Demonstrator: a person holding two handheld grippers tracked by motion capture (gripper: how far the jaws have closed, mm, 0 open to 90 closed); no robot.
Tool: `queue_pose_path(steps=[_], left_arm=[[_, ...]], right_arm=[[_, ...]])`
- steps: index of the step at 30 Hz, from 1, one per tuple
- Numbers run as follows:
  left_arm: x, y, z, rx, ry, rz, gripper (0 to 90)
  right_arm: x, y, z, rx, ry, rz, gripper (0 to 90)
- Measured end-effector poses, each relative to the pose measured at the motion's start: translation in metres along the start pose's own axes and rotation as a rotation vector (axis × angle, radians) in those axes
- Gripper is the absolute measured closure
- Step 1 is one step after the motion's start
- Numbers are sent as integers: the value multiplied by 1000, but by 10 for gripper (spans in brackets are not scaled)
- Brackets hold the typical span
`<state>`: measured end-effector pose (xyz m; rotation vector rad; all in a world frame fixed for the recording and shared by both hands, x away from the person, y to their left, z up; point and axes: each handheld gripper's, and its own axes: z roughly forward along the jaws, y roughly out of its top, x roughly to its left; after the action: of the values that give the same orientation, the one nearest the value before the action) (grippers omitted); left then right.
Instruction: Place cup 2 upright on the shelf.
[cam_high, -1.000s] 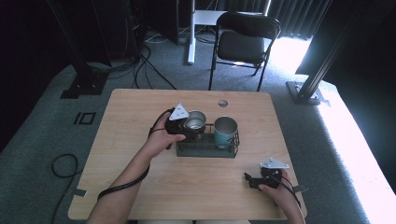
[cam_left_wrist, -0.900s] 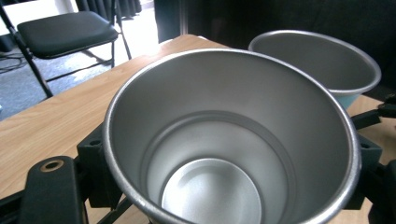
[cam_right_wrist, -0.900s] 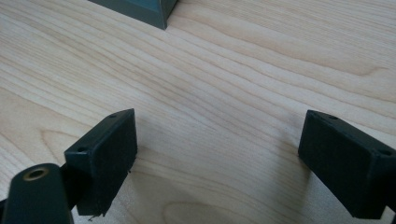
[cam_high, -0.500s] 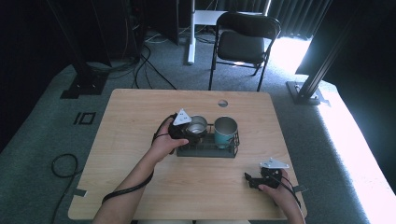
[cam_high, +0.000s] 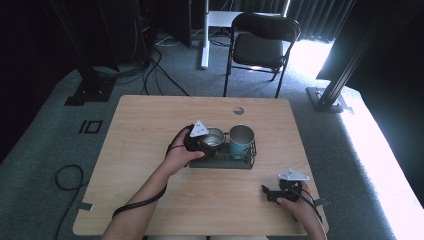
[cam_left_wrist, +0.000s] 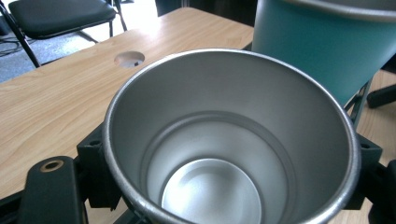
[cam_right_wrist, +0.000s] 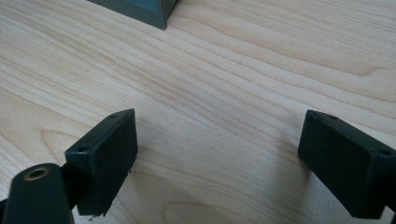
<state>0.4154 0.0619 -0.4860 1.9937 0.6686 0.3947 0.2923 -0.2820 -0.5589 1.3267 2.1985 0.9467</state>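
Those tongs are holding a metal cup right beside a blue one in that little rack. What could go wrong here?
The steel cup sits close beside the teal cup, so lifting it at a tilt might knock that one. The wire rack could drag along. The left tongs pinch smooth metal, which may slip. The right tongs rest open, well away.

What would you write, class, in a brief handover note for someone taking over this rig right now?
Left gripper: shut on the steel cup, its fingers either side, at the black rack mid-table.
Right gripper: open, resting on the wooden table near the front right edge, holding nothing.
Teal cup: upright in the rack's right slot.
Done: steel cup gripped.
Left: probably seat or lift it; direction unclear.
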Motion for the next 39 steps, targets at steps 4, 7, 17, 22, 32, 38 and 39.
queue_pose_path(steps=[4, 7, 17, 22, 32, 38, 39], left_arm=[[0, -2, 2, 15, 0, 10, 189], [0, -3, 2, 10, -3, 12, 188], [-1, 2, -4, 32, -23, 4, 75], [0, 1, -11, 24, -35, -3, 75], [5, -1, -27, -8, -22, -17, 75], [5, -3, -37, -18, -18, -21, 75], [6, -3, -39, -28, -15, -25, 75]], right_arm=[[0, 0, 0, 0, 0, 0, 114], [0, 0, 0, 0, 0, 0, 114], [0, 0, 0, 0, 0, 0, 114], [0, 0, 0, 0, 0, 0, 114], [0, 0, 0, 0, 0, 0, 114], [0, 0, 0, 0, 0, 0, 114], [0, 0, 0, 0, 0, 0, 114]])
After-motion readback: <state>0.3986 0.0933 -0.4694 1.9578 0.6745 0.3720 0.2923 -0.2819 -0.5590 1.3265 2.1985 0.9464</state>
